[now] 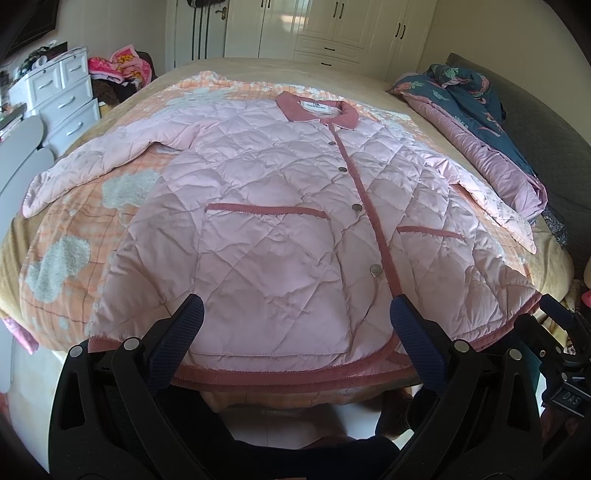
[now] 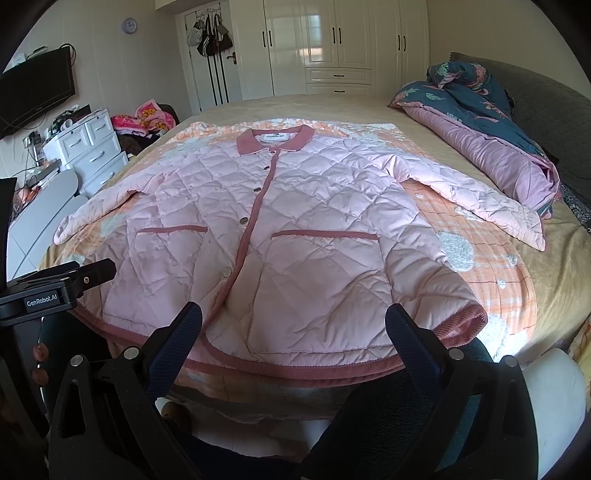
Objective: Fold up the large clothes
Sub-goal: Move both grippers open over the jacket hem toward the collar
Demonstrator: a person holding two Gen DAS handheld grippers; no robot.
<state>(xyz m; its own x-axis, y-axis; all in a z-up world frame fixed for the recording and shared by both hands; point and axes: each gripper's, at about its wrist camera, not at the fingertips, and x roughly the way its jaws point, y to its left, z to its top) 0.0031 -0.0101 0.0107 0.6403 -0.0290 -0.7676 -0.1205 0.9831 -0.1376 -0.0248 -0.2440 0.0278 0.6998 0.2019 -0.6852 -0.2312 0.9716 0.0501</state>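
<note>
Lying buttoned and face up, the pink quilted jacket (image 1: 280, 206) is spread flat on the bed (image 1: 417, 129), collar (image 1: 317, 109) toward the wardrobe (image 1: 332, 29) and hem at the near edge of the mattress. Both sleeves are splayed out from the jacket: one reaches toward the white drawers (image 1: 62, 96), the other toward the rumpled duvet (image 1: 476, 122).

The left gripper (image 1: 297, 332) hovers just above the jacket's hem, jaws wide apart and holding nothing, framing the big patch pocket (image 1: 273, 280). The right gripper (image 2: 293, 338) hovers over the hem on the other side of the button placket (image 2: 255, 210), jaws likewise wide apart and empty.

By my judgement no fold has been made yet; the jacket is laid out and folding is about to begin. A sensible next move is to carry each gripper outward from the jacket's hem to a sleeve cuff, pinch the padded fabric firmly, and bring the sleeve across the chest. The quilting is thick and slippery-looking, so a shallow pinch may slide off.
</note>
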